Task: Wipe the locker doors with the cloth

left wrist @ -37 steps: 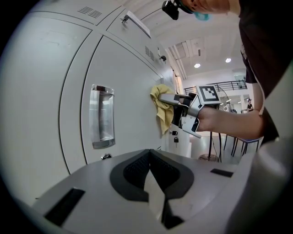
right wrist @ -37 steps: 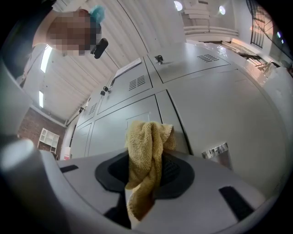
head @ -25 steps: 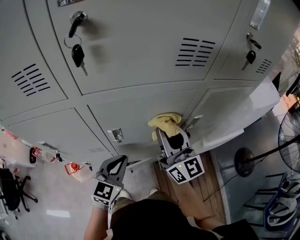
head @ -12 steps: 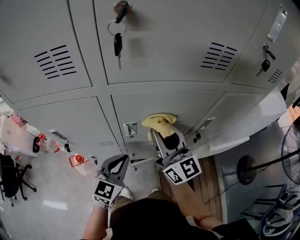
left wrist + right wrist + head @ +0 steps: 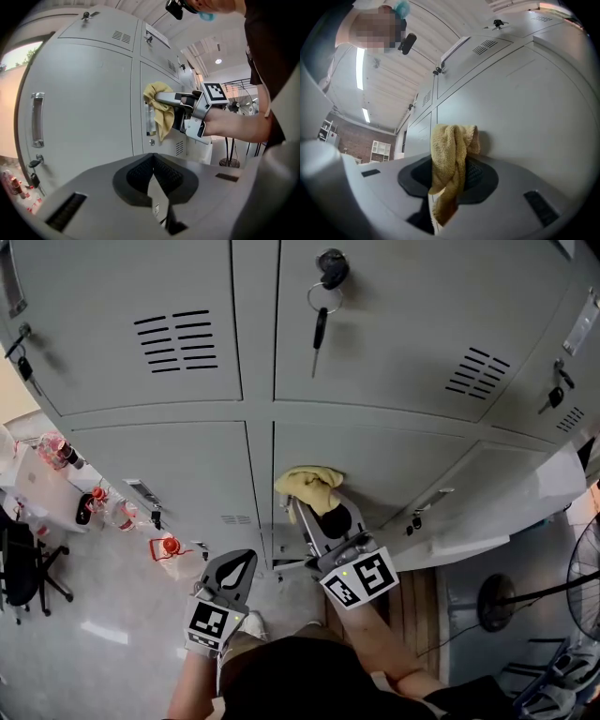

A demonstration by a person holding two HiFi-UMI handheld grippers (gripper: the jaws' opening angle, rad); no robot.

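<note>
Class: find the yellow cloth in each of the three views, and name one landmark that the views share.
Head view: centre, cloth in the right gripper.
Left gripper view: cloth upper centre.
Right gripper view: cloth centre, between the jaws.
Shared landmark: the grey locker door behind it.

The cloth is showing mustard yellow against the locker doors, which are looking pale grey with black vent slits. The right hand-held gripper and left hand-held gripper are showing grey shells, black ribbed pads and black-and-white square markers. The key is looking black. The floor is gleaming off-white.
</note>
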